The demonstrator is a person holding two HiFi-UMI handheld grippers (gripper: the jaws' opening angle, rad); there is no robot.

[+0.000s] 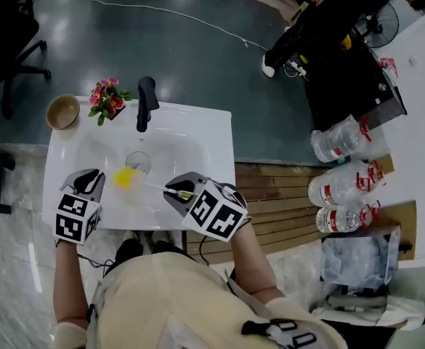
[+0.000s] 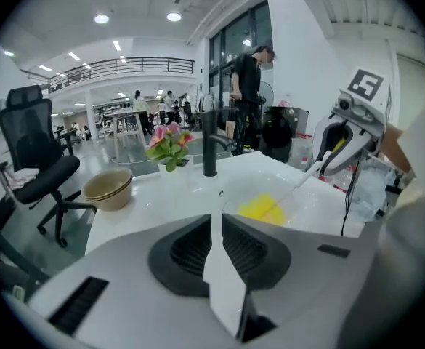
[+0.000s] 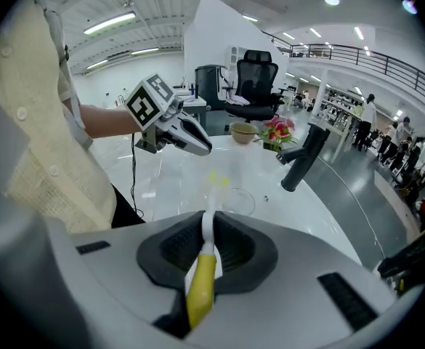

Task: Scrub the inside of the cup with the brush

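Observation:
A clear cup (image 1: pixel 138 161) stands in the white sink basin (image 1: pixel 190 140). The brush has a yellow bristle head (image 1: pixel 125 177) at the cup's near-left side; whether it reaches inside I cannot tell. Its thin white stem runs to my right gripper (image 1: pixel 179 192), which is shut on the handle (image 3: pixel 204 267), yellow at its end. My left gripper (image 1: pixel 90 183) hovers at the sink's left front, a little left of the bristles; its jaws stand a narrow gap apart with nothing between them. From the left gripper view the bristles (image 2: pixel 261 208) show at the cup (image 2: pixel 230 201).
A black faucet (image 1: pixel 146 102) rises at the back of the sink. Pink flowers (image 1: pixel 107 99) and a tan bowl (image 1: pixel 62 111) sit at the back left. Large water bottles (image 1: pixel 341 184) lie on the floor to the right. An office chair (image 2: pixel 34 158) stands to the left.

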